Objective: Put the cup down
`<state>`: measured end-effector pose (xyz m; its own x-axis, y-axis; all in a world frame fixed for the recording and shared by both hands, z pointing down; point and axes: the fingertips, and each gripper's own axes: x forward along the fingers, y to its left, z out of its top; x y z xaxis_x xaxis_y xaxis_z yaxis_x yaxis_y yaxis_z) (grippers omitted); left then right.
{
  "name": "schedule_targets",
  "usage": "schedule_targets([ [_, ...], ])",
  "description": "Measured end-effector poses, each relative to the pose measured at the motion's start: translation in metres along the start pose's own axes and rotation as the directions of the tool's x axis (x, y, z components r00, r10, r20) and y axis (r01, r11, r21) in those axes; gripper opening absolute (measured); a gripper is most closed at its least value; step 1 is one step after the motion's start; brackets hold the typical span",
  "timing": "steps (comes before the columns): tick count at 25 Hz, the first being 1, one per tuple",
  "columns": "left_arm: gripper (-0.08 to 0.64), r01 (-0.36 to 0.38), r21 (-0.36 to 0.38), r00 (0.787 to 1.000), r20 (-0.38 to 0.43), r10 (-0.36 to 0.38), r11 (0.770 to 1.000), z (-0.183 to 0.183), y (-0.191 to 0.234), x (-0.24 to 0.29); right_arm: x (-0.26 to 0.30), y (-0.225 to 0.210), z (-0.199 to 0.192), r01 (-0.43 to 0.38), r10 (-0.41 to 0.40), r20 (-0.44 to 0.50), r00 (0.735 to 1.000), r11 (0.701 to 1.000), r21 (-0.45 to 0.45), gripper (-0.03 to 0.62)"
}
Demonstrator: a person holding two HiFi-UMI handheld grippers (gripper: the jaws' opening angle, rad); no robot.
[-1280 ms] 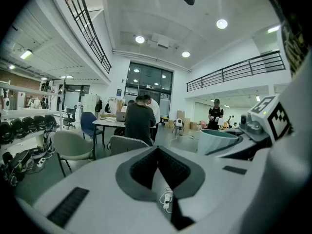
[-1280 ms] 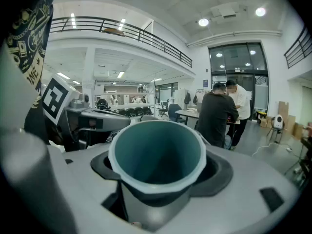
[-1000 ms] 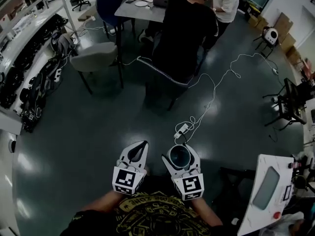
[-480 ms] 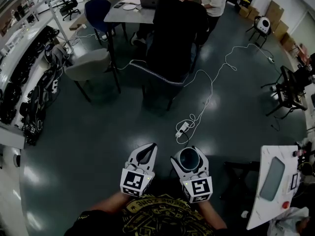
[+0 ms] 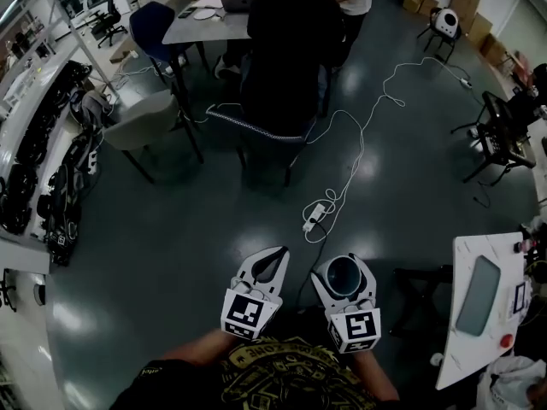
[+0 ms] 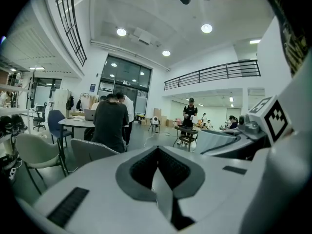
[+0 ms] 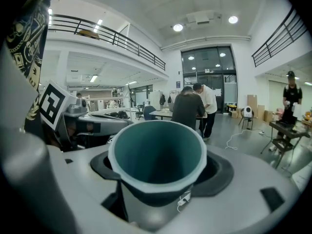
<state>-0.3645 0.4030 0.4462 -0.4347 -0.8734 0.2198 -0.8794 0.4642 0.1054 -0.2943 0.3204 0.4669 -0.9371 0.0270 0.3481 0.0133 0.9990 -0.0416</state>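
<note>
A grey cup (image 7: 156, 155) with a teal inside stands upright between the jaws of my right gripper (image 7: 161, 168), which is shut on it. From the head view the cup (image 5: 343, 275) shows from above, in the right gripper (image 5: 342, 267), over the dark floor and close to my body. My left gripper (image 5: 273, 256) is held beside it on the left, with its jaws together and nothing in them. The dark pads of the left gripper (image 6: 157, 150) meet at the tip.
A white table (image 5: 466, 336) with a grey pad stands at the right, a dark frame (image 5: 419, 284) beside it. A white cable and power strip (image 5: 314, 216) lie on the floor ahead. Farther off are a seated person in black (image 5: 286, 41), a grey chair (image 5: 141, 122) and a left bench (image 5: 34, 161).
Both grippers have shifted right in the head view, side by side, and the room has slid past. The cup stays in the right gripper's jaws. The left stays shut.
</note>
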Motion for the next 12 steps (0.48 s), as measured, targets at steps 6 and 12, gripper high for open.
schedule_targets([
  [6, 0.011, 0.071, 0.035, 0.997, -0.006, -0.071, 0.997, 0.011, -0.044, 0.032, -0.027, -0.042, 0.0, 0.061, -0.062, 0.017, 0.998, 0.998, 0.022, 0.379],
  [12, 0.011, 0.149, 0.065, 0.989, -0.016, -0.148, 0.987, 0.023, -0.087, 0.06, -0.057, -0.082, -0.002, 0.134, -0.135, 0.03, 0.99, 0.989, 0.056, 0.379],
])
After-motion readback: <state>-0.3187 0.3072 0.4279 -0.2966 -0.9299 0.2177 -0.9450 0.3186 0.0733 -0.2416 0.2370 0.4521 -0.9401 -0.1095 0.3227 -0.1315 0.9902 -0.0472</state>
